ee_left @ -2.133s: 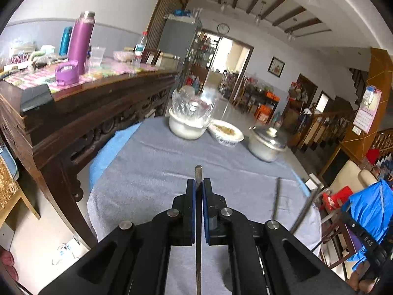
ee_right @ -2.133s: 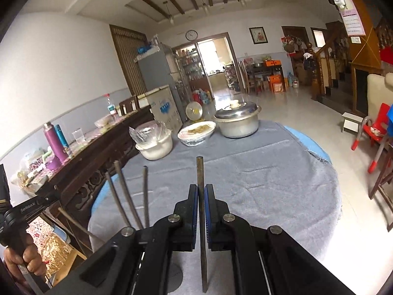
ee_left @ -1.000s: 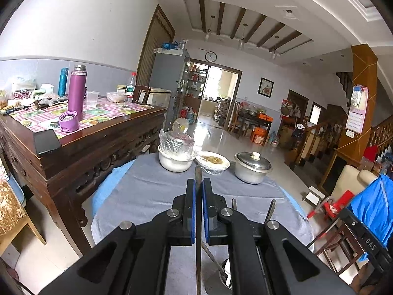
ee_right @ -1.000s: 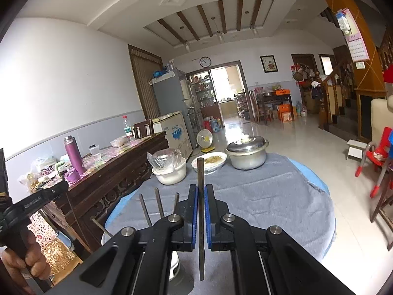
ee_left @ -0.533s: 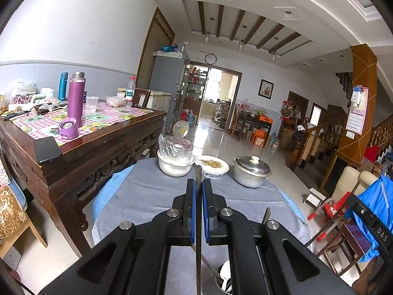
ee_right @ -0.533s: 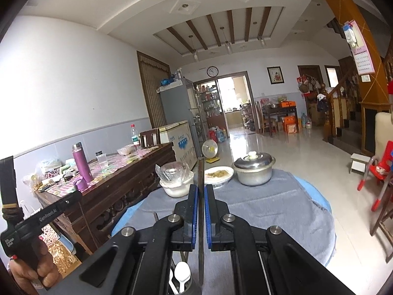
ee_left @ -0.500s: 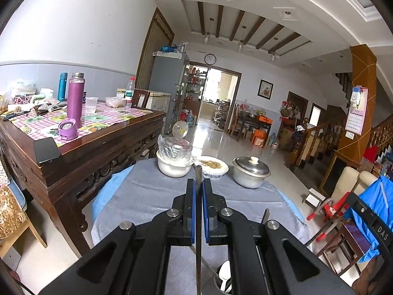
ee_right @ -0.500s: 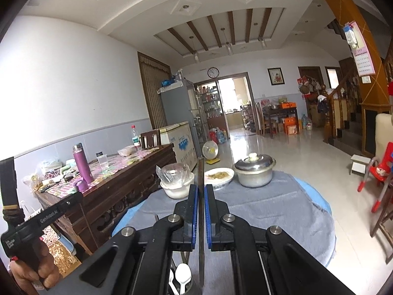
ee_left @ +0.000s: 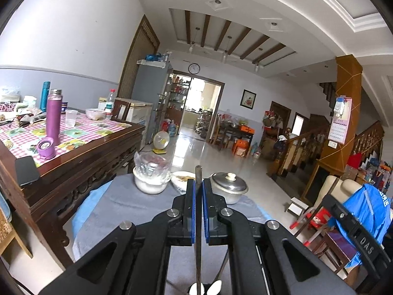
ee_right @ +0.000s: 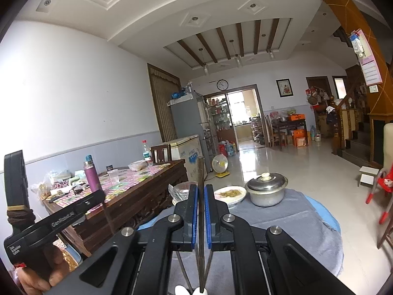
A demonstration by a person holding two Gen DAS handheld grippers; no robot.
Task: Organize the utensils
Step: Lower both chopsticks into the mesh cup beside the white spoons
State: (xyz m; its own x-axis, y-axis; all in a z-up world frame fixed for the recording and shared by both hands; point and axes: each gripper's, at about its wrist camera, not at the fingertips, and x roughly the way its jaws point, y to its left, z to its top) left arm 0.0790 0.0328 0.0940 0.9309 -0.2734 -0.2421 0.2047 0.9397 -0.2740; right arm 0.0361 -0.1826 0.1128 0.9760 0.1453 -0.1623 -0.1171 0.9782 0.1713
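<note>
The metal chopstick [ee_left: 198, 233] in the left hand-held gripper [ee_left: 199, 191] is running straight along the gripper's line of sight, its far tip poking out just past the blue pads and its near end dropping toward the bottom edge of the left wrist view. There the white spoon bowls [ee_left: 205, 288] are peeking up, apparently standing in a holder that is too cropped to make out. The right hand-held gripper [ee_right: 201, 196] is carrying a second chopstick [ee_right: 201, 226] in the same way, its long axis lying fore and aft between the pads, its lower end coming down right beside the white spoon tips [ee_right: 188, 290] at the bottom of the right wrist view.

Both hand-held grippers are clenching their chopsticks tightly, the jaws nearly meeting on the thin rods. So the holder is probably sitting directly below and slightly behind each pair of fingertips, at the near edge of the counter [ee_right: 302, 218] with its grey cloth. Both hands seem about equally near it; I cannot tell which is closer.

Farther out, at the far edge of the counter, a lidded steel pot [ee_right: 266, 188], a plate of food [ee_right: 231, 193] and a plastic-covered bowl [ee_left: 151, 175] are standing in a row, well apart from the chopsticks.
</note>
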